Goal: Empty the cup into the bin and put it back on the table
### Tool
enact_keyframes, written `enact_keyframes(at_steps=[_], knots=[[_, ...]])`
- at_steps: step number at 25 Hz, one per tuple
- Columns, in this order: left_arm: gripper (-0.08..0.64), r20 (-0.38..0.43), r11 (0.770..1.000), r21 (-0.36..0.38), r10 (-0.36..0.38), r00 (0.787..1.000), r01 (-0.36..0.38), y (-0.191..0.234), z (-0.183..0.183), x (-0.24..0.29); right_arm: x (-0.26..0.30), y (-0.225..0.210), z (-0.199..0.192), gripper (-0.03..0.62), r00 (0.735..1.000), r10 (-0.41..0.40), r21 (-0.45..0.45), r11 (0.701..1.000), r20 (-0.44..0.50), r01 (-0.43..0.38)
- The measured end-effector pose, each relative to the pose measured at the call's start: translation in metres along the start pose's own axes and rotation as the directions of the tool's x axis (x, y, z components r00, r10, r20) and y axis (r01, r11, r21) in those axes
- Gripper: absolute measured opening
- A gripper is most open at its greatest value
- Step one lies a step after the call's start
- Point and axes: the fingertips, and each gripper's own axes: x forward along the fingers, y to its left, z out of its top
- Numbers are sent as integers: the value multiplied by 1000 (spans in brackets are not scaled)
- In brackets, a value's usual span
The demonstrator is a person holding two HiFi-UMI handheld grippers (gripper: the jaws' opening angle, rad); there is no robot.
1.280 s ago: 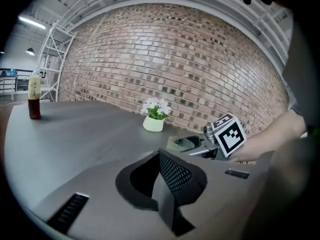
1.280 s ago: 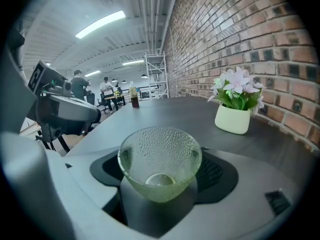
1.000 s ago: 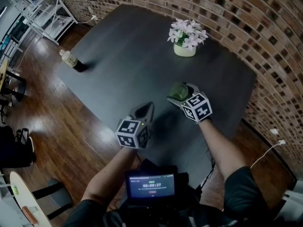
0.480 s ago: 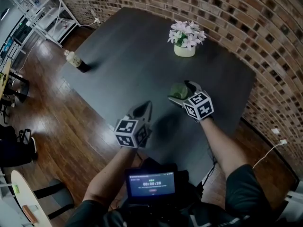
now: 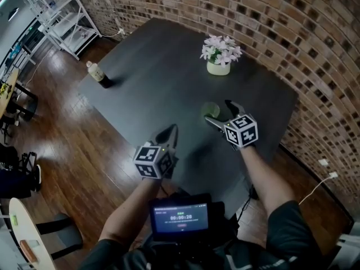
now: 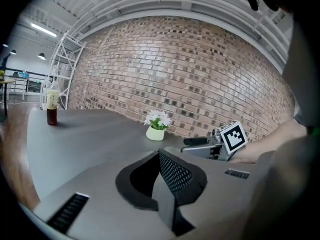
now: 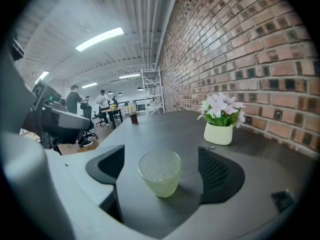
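Note:
A clear, pale green textured cup [image 5: 211, 109] [image 7: 160, 173] stands upright and empty on the dark table [image 5: 157, 55]. My right gripper [image 5: 218, 111] is open around it. Its jaws have just been opening, and the cup stands between them with a gap on each side, neither pad touching it. My left gripper [image 5: 169, 133] [image 6: 167, 176] hovers over the table's near edge to the left, its jaws shut on nothing. The left gripper view also shows the right gripper's marker cube [image 6: 234, 138].
A white pot of pale flowers [image 5: 219, 67] [image 7: 218, 133] stands near the brick wall behind the cup. A dark bottle [image 5: 97, 73] [image 6: 51, 106] is at the table's far left corner. A white shelf rack [image 5: 50, 10] stands on the wooden floor beyond. No bin shows.
Both grippers have lifted and drawn back a little toward me. The right jaws have spread off the cup, which stays standing on the table.

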Motion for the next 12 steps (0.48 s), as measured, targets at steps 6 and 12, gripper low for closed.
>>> enact_keyframes(at_steps=[6,12], knots=[[-6,36,1000,-4,-17,999,17,-27,24,-18,-57,24,32,469,998,25,1,1000,57,-25],[-6,98,998,15,-61,993,60,-61,49,-36,-124,44,60,400,992,47,-23,999,118,-45]])
